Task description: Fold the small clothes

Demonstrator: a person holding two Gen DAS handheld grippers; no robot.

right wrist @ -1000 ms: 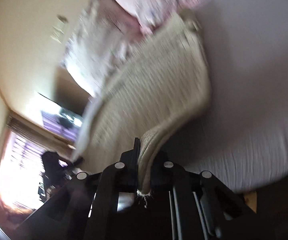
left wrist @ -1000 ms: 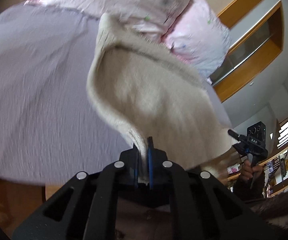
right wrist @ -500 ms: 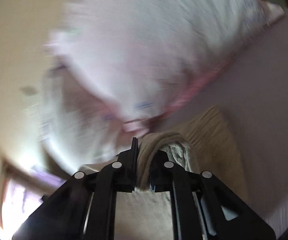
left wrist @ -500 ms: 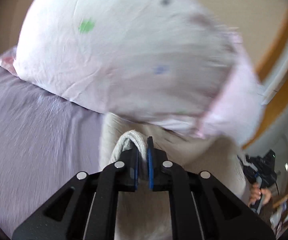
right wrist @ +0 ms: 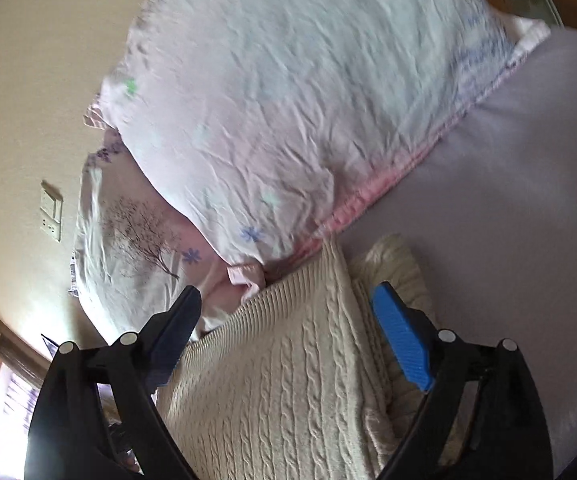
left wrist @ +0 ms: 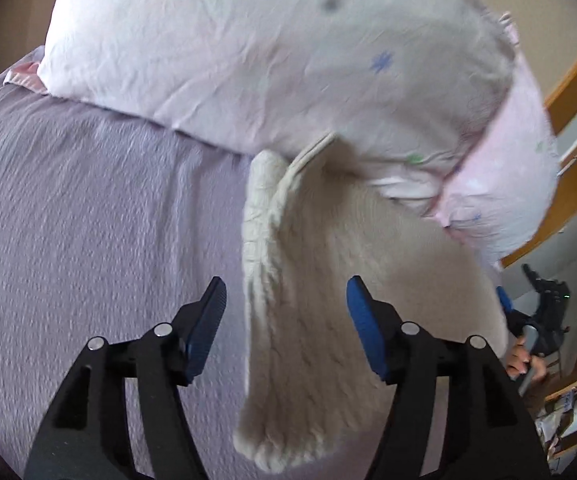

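Both grippers, left and right, have released the cream sweater; it lies folded at lower centre against the pillow.

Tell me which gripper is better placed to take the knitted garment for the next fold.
Probably the left gripper: its open fingers straddle the cream sweater at its free folded edge. The right gripper, also open, faces flat knit.

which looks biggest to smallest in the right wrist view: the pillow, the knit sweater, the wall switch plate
1. Flowered pillow, which fills most of the upper frame.
2. Cream knit sweater; it lies nearer the camera and is partly cut off, so its place is less sure.
3. Wall switch plate, far smaller.
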